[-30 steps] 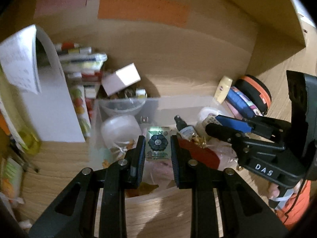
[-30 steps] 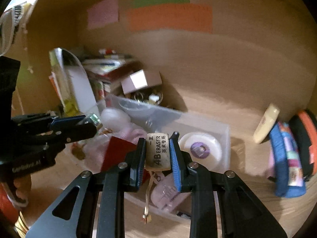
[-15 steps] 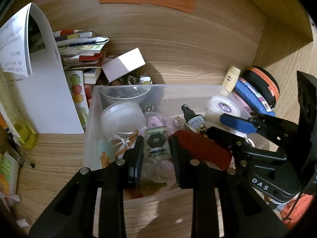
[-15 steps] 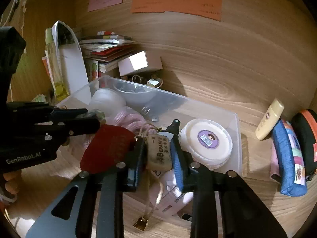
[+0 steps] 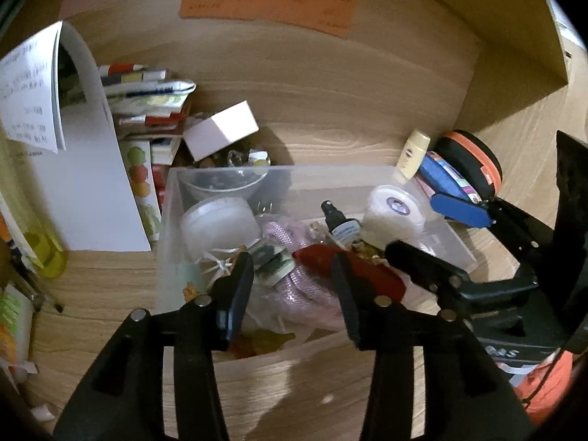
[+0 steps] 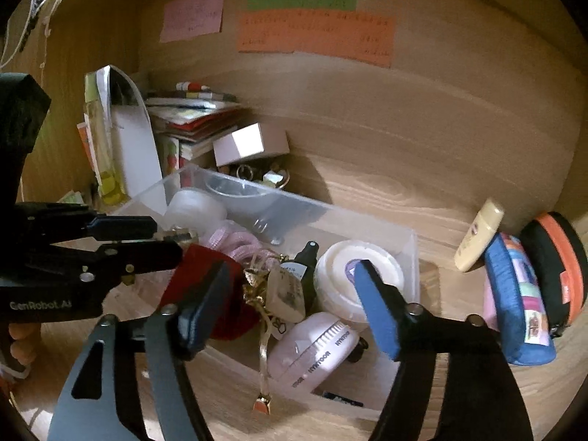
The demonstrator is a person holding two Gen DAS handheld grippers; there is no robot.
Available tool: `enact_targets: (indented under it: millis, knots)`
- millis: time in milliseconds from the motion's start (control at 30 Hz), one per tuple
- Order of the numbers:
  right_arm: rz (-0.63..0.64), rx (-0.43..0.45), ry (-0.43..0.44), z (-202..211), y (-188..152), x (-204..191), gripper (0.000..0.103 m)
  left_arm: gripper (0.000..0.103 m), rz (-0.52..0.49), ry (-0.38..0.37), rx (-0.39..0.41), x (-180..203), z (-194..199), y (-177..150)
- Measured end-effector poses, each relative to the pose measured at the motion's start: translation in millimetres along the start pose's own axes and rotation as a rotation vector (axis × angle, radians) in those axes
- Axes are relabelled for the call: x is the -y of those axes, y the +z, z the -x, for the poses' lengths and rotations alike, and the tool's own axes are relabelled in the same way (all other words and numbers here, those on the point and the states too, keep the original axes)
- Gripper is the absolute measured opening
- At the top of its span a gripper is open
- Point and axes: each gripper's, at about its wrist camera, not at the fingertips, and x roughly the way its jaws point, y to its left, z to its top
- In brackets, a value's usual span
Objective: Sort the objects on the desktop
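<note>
A clear plastic bin (image 5: 167, 228) (image 6: 411, 246) on the wooden desk holds several small items. My left gripper (image 5: 292, 279) is open above the bin; a small green-and-white patterned item (image 5: 273, 262) lies loose between its fingers on a pink coil (image 5: 297, 290). My right gripper (image 6: 290, 301) is open wide; the white eraser (image 6: 286, 294) lies in the bin between its fingers, beside a dark spray bottle (image 6: 305, 261) and a red pouch (image 6: 205, 279). A white round tin (image 6: 352, 268) sits at the bin's right end.
A book stack (image 5: 147, 110) and curled paper (image 5: 88, 169) stand at the left, with a white box (image 5: 220, 128) behind the bin. A cream tube (image 6: 477, 239), blue pouch (image 6: 514, 294) and orange-black case (image 6: 558, 268) lie at the right.
Both grippers have opened and let go: the patterned item and the eraser now lie in the bin. Both grippers came lower over the bin first.
</note>
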Motion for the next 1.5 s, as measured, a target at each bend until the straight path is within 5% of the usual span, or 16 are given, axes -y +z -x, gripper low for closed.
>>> enact_targets:
  millis: [433,833,1267,1500]
  knots:
    - [0.009,-0.003,0.000,44.0,-5.1,-12.1,0.095,0.090,0.027,0.016,0.076,1.3,45.7,-3.1]
    - [0.048,0.054,0.001,86.4,-21.1,-41.4,0.096,0.096,0.041,0.105,0.163,3.1,93.8,-29.6]
    - [-0.069,0.080,-0.029,110.1,-47.4,-37.3,0.098,0.097,0.030,0.190,0.193,19.1,101.2,-57.5]
    - [-0.118,0.047,-0.061,108.8,-61.0,-26.8,0.098,0.098,0.024,0.213,0.144,26.2,86.4,-68.6]
